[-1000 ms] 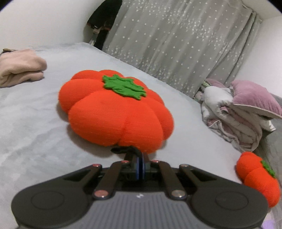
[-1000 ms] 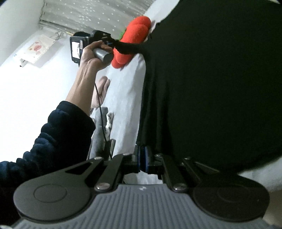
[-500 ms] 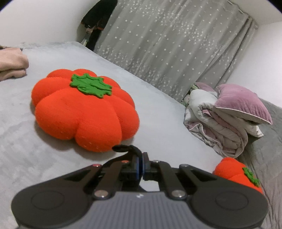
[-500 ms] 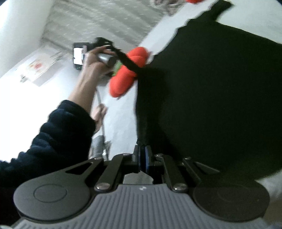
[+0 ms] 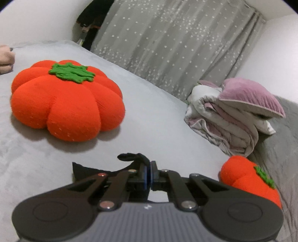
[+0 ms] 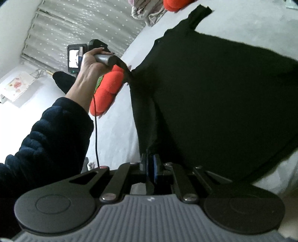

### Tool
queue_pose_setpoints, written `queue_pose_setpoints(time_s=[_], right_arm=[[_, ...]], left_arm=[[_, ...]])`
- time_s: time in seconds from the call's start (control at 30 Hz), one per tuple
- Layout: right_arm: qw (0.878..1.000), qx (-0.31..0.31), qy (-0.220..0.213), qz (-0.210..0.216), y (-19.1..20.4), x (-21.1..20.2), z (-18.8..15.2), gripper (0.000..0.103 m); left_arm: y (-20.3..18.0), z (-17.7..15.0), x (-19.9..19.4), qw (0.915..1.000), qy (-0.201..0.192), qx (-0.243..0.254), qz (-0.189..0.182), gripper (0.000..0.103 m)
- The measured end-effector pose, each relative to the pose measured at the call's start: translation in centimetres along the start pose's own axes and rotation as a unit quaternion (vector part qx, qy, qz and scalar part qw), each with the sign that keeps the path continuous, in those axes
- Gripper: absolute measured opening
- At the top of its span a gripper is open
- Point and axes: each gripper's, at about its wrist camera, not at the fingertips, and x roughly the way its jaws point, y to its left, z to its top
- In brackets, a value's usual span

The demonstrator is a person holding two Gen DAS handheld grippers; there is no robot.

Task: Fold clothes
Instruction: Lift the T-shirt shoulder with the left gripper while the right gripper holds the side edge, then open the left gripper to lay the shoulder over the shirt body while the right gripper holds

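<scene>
The black garment (image 6: 214, 104) is taken as the landmark; it is spread over the grey bed (image 5: 152, 119), with one edge lifted between the two grippers

Left gripper (image 5: 148, 172): the jaws are closed almost completely, and a thin strip of the black garment's edge (image 5: 134, 158) is pinched between the blue pads. A small black flap of the same cloth is seen just left of the fingers. In the right wrist view this gripper (image 6: 128, 76) is held by the person's left hand (image 6: 91, 65), clad in a dark blue sleeve (image 6: 46, 134), at the far corner of the garment, where the cloth is drawn up to a point

Right gripper (image 6: 150, 163): the jaws are nearly closed, and the near edge of the garment is clamped between them, with folds of cloth rising from the pads toward the left gripper

Items relative to the garment:
- A large orange pumpkin cushion (image 5: 65, 100) with a green top is laid on the bed beyond the garment's far corner, near the left gripper
- A smaller orange cushion (image 5: 249, 178) is placed farther off, beside a folded quilt (image 5: 223, 122) topped by a mauve pillow (image 5: 249, 96)
- A star-patterned grey curtain (image 5: 177, 46) is hung behind the bed, well apart from the garment
- A narrow black tab at the garment's far edge (image 6: 198, 16) is laid flat on the bed
</scene>
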Motion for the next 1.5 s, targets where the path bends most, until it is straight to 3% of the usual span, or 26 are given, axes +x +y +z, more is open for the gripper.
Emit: queue_pose_setpoints(time_s=[0.37, 0.5, 0.63, 0.73, 1.0, 1.03, 1.07, 1.1, 1.17, 1.3, 1.5], right_arm=[[0.999, -0.032, -0.043, 0.006, 0.5, -2.1, 0.4, 0.008], [0.999, -0.028, -0.027, -0.008, 0.1, -1.7, -0.1, 0.008], [0.999, -0.001, 0.007, -0.032, -1.1, -0.5, -0.3, 0.009], [0.999, -0.007, 0.006, -0.041, -1.2, -0.4, -0.4, 0.009], [0.999, -0.008, 0.011, -0.048, -1.2, -0.2, -0.5, 0.009], [0.999, -0.009, 0.012, -0.051, -1.2, -0.1, -0.5, 0.009], [0.999, -0.007, 0.012, -0.052, -1.2, -0.1, -0.4, 0.009], [0.999, -0.006, 0.012, -0.052, -1.3, -0.2, -0.4, 0.009], [0.999, -0.003, 0.011, -0.051, -1.4, -0.2, -0.2, 0.009], [0.999, -0.004, 0.004, -0.042, -1.2, -0.5, 0.2, 0.010], [0.999, -0.007, 0.007, -0.039, -0.9, -0.5, 0.2, 0.010]], left_arm=[[-1.9, -0.9, 0.0, 0.9996, -0.024, -0.005, -0.016, 0.003], [-2.6, -1.7, 0.8, 0.9997, -0.013, 0.014, -0.017, 0.003], [-3.5, -4.5, 3.0, 0.9980, 0.024, 0.059, 0.002, 0.003], [-3.9, -6.3, 4.0, 0.9969, 0.036, 0.070, 0.004, 0.003], [-5.2, -7.0, 4.1, 0.9957, 0.037, 0.082, -0.025, 0.004], [-5.3, -7.1, 4.5, 0.9944, 0.055, 0.084, -0.034, 0.005], [-5.2, -7.2, 5.0, 0.9922, 0.083, 0.082, -0.043, 0.021], [-5.1, -7.2, 5.5, 0.9894, 0.114, 0.076, -0.049, 0.054], [-4.5, -6.5, 5.4, 0.9884, 0.125, 0.063, -0.059, 0.081], [-3.6, -3.4, 3.5, 0.9925, 0.090, 0.046, -0.068, 0.088], [-1.1, 1.0, -1.9, 0.9961, 0.044, 0.045, -0.062, 0.088]])
